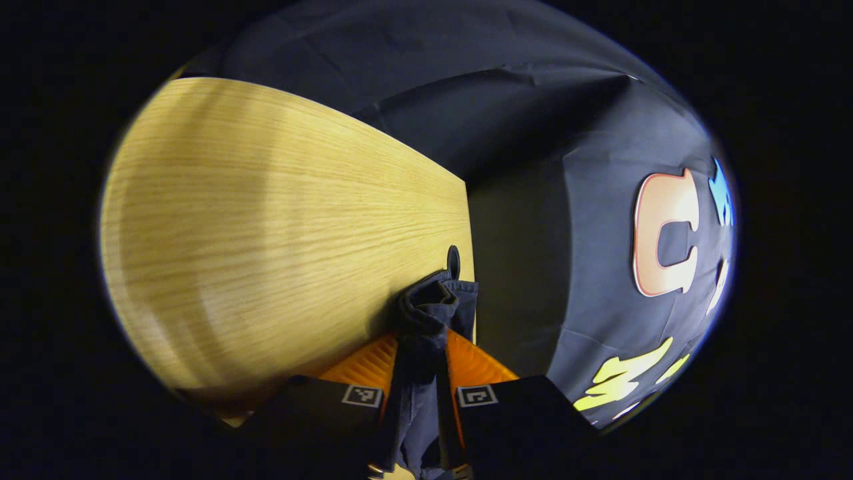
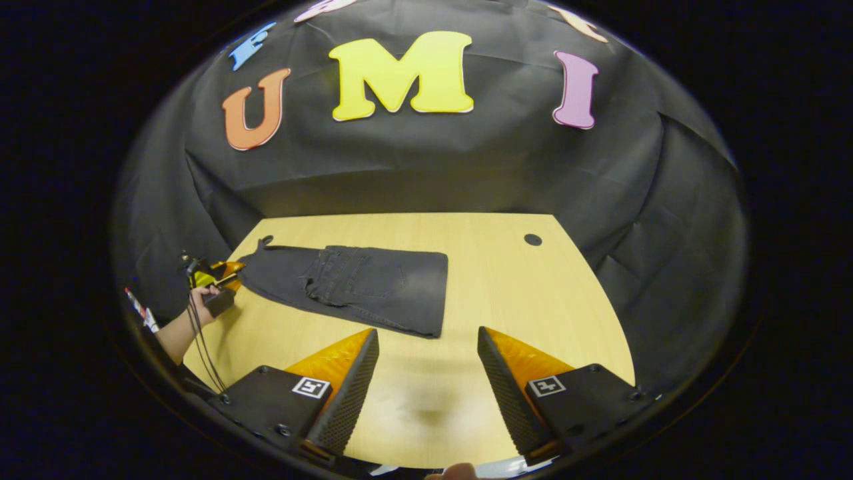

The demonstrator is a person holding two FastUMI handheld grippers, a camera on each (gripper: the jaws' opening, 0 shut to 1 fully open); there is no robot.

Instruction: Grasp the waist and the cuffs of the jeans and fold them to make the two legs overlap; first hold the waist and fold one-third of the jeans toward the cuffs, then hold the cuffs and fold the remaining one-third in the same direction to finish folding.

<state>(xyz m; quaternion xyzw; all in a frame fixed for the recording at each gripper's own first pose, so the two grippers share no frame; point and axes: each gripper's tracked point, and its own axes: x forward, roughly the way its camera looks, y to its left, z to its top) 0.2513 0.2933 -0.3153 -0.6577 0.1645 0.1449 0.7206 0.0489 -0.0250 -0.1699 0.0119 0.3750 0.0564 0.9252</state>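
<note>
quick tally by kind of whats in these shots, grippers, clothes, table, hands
grippers: 2 (left gripper shut on the jeans cuffs, right gripper open above the table)
jeans: 1
wooden table: 1
round holes in the table: 1
hands: 1, holding the left gripper
total: 6

Matt denim jeans (image 2: 360, 283), smooth wood table (image 2: 506, 287)
</note>
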